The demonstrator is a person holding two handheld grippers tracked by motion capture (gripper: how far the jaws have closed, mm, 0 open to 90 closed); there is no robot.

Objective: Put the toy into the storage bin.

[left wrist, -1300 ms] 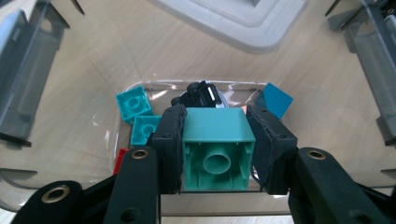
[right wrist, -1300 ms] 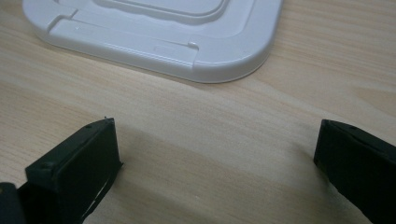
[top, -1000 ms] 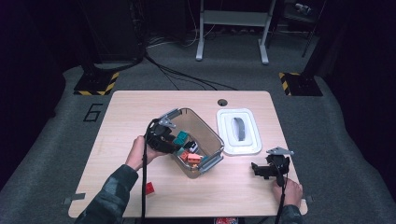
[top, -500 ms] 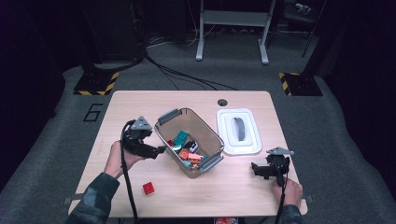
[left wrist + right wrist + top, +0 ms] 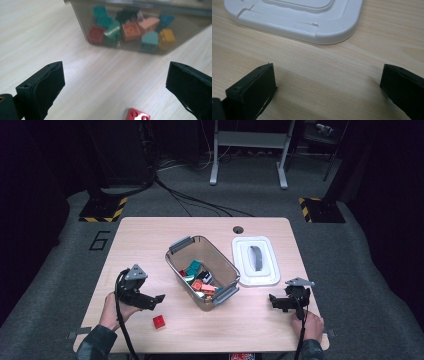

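A clear plastic bin stands mid-table, with several coloured bricks inside. One red brick lies loose on the wood at the front left; its top also shows low in the left gripper view. My left gripper hovers left of the bin and just behind that brick; its jaws have just been opening, stand wide apart, and nothing is between them. At the front right, my right gripper rests low over bare wood with its jaws wide open and empty.
A white lid with a grey handle lies flat right of the bin; its rounded corner is just ahead of the right gripper. A cable hole is near the table's back edge. Dark floor with cables surrounds the table.
My left gripper has come away from the bin, travelling left and toward the front edge, and its jaws have opened. The right gripper has stayed where it was.
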